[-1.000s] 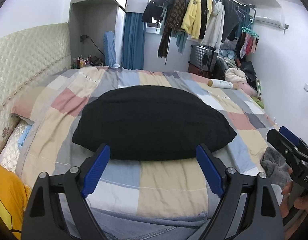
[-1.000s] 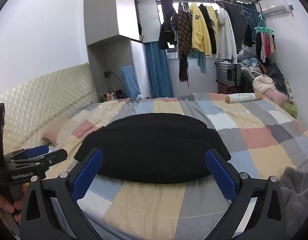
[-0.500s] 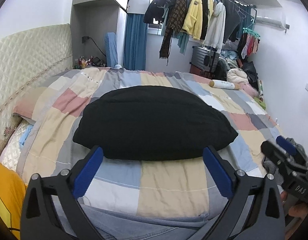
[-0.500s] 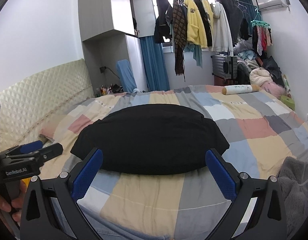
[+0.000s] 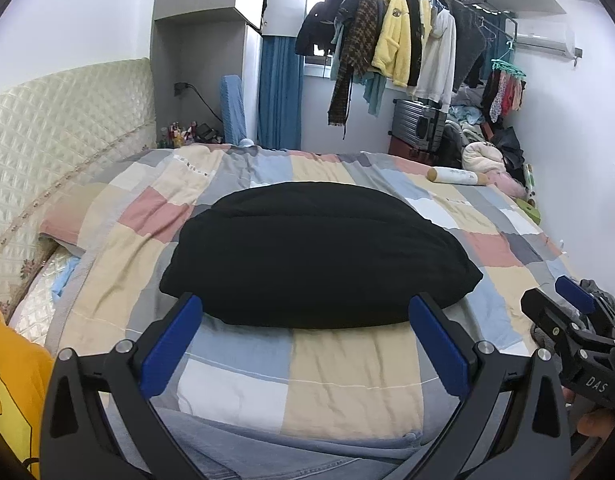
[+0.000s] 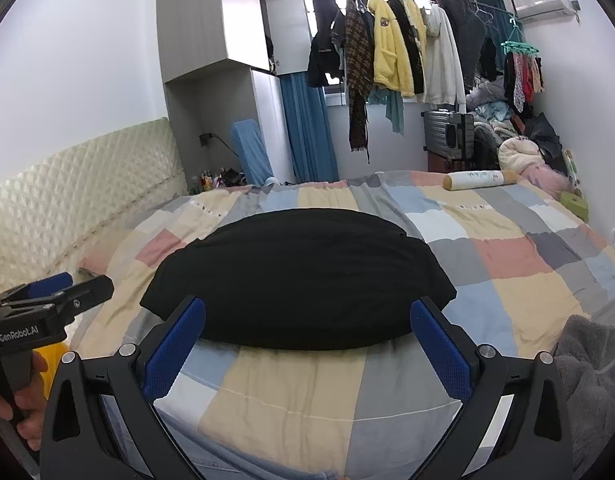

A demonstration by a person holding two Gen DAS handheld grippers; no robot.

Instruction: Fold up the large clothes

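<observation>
A black garment (image 5: 315, 252) lies folded into a flat, neat shape on the patchwork bedspread (image 5: 347, 376); it also shows in the right wrist view (image 6: 303, 276). My left gripper (image 5: 303, 340) is open and empty, held above the bed's near edge just short of the garment. My right gripper (image 6: 307, 344) is also open and empty, at the same near edge. Each gripper shows at the side of the other's view: the right one (image 5: 575, 332) and the left one (image 6: 47, 300).
A grey cloth (image 6: 591, 380) lies at the bed's right near corner. A cream roll (image 6: 483, 180) lies at the far right of the bed. A padded headboard (image 5: 59, 128) is on the left. Hanging clothes (image 6: 391, 52) and a suitcase (image 6: 447, 136) stand beyond.
Both grippers have drawn back and tilted up slightly from the garment. The left gripper's jaws have opened wider. The garment has not moved.
</observation>
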